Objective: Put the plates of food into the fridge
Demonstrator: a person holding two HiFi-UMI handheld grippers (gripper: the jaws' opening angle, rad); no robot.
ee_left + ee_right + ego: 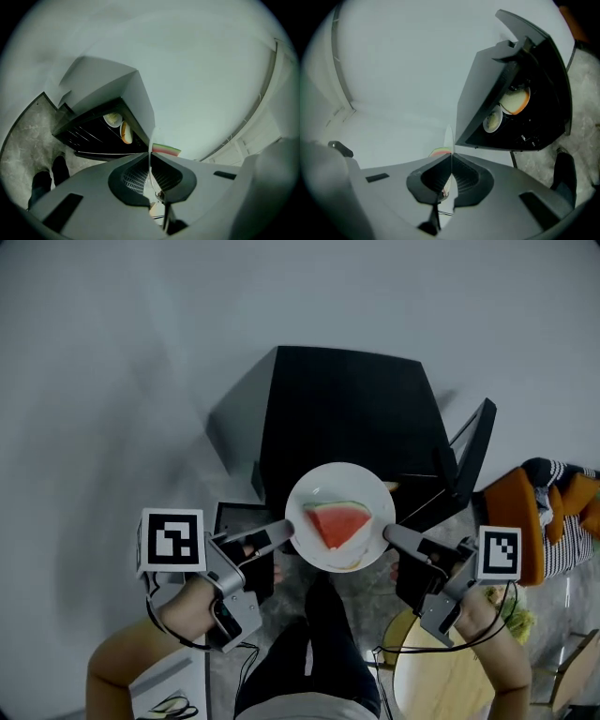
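Head view: white plate (pixel 339 517) was held level between both grippers, in the air just in front of the black fridge (pixel 347 418) and not inside it. One watermelon slice (pixel 337 524) lay near the plate's middle, red flesh up and green rind toward the fridge. Left gripper (pixel 281 533) had the plate's left rim, right gripper (pixel 392 534) the right rim, on opposite sides.

Left gripper view: jaws were closed down on the thin rim, seen edge-on between them, with the watermelon rind showing just past the tips. Right gripper view: same story, jaws pinched on the rim, slice partly visible beyond.

Fridge door (pixel 473 451) stood open, swung out to the right. Both gripper views looked into the dark interior: two dishes sat side by side on a shelf, a pale dish (pixel 492 119) with light food and an orange-edged dish (pixel 515 101) next to it. Couldn't tell whether they touched.

Fridge stood on a grey mottled floor (pixel 26 140) against a plain light wall. Person's dark trousers (pixel 314 652) were below the plate, and a round wooden table (pixel 450 681) was at lower right.
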